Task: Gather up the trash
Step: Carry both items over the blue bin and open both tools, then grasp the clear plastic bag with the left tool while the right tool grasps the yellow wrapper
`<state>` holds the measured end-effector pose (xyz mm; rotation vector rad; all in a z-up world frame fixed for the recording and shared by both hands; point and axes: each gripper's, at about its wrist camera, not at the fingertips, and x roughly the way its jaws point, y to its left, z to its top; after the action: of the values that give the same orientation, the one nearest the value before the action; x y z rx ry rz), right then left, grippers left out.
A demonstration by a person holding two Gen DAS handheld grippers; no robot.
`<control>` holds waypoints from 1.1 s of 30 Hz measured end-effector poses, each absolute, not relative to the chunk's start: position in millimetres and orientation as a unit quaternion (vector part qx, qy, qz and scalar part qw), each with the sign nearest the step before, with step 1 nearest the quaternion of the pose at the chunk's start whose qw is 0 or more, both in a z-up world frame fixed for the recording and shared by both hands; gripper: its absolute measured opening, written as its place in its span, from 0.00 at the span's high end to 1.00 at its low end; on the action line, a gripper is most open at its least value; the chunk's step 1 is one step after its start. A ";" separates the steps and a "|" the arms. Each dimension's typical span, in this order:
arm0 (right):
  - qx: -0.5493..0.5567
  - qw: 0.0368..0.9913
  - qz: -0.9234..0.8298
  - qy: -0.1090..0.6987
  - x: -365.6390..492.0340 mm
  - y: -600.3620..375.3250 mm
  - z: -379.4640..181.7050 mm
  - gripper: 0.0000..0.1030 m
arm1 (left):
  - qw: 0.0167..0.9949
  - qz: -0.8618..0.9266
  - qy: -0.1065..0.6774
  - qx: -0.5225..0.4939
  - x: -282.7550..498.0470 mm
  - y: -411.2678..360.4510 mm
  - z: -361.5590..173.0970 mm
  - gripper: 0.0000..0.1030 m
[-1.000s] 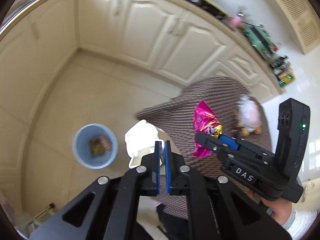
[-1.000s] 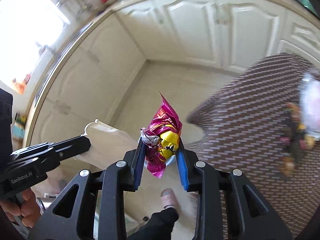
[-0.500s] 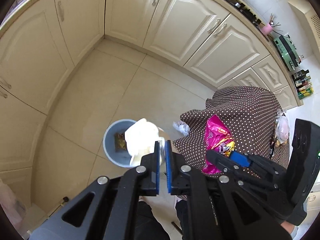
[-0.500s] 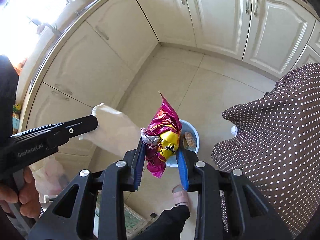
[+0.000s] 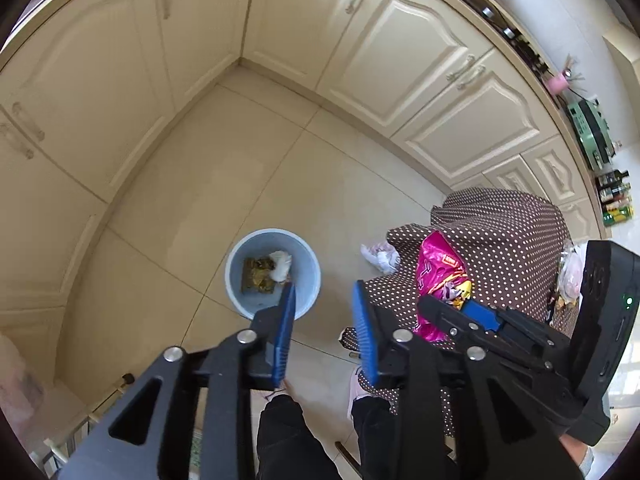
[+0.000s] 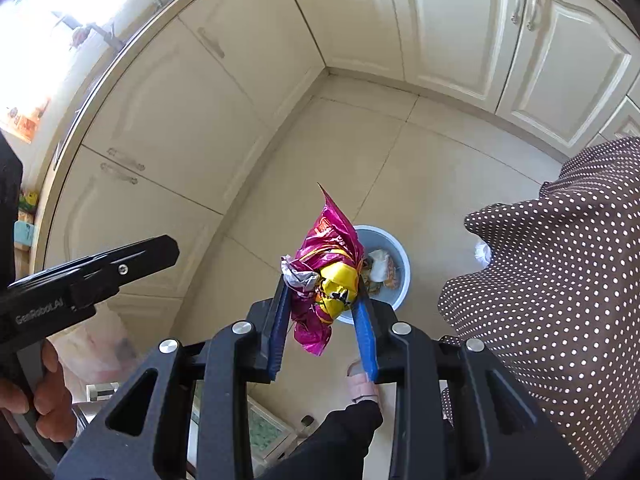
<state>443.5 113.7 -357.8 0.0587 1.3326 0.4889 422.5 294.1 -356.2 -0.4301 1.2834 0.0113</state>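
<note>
A light blue bin [image 5: 308, 276] stands on the tiled floor and also shows in the right wrist view [image 6: 398, 280]. A white tissue wad [image 5: 281, 266] and a brownish wrapper [image 5: 256, 276] lie inside it. My left gripper [image 5: 322, 300] is open and empty, above the bin's near rim. My right gripper [image 6: 322, 288] is shut on a crumpled pink and yellow snack bag [image 6: 328, 276], held above the floor just left of the bin. The bag also shows in the left wrist view [image 5: 438, 276].
A table under a brown polka-dot cloth [image 5: 504, 236] stands right of the bin. A crumpled white paper [image 5: 380, 256] lies on the floor by its edge. Cream cabinets [image 5: 380, 48] wrap the corner. The person's legs [image 5: 316, 432] and slippered feet are below.
My left gripper has opened and the white tissue it held now lies in the bin. Both grippers have moved over the bin. The right gripper still holds the snack bag.
</note>
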 end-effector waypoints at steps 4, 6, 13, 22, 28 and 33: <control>0.018 0.757 0.232 0.611 444.1 124.3 -359.2 0.72 | 0.782 0.024 0.589 -0.203 414.2 307.2 -352.4 0.67; 0.015 0.757 0.234 0.610 445.7 131.9 -358.6 0.71 | 0.783 0.032 0.586 -0.206 410.6 311.6 -348.9 0.65; 0.017 0.766 0.241 0.596 454.6 142.0 -351.7 0.65 | 0.791 0.045 0.571 -0.215 401.5 315.7 -334.4 0.63; 0.038 0.774 0.240 0.584 456.3 109.4 -338.1 0.60 | 0.797 0.040 0.566 -0.207 406.3 279.7 -320.2 0.63; 0.070 0.785 0.218 0.575 454.2 46.7 -324.3 0.60 | 0.802 0.016 0.569 -0.182 423.3 222.0 -312.7 0.63; 0.085 0.810 0.183 0.551 450.5 -35.5 -303.4 0.59 | 0.807 -0.020 0.569 -0.158 443.5 142.9 -307.6 0.58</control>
<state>450.5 -35.5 -303.4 0.1827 1.1782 0.3906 443.5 142.9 -307.6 -0.3379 1.2180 -0.0422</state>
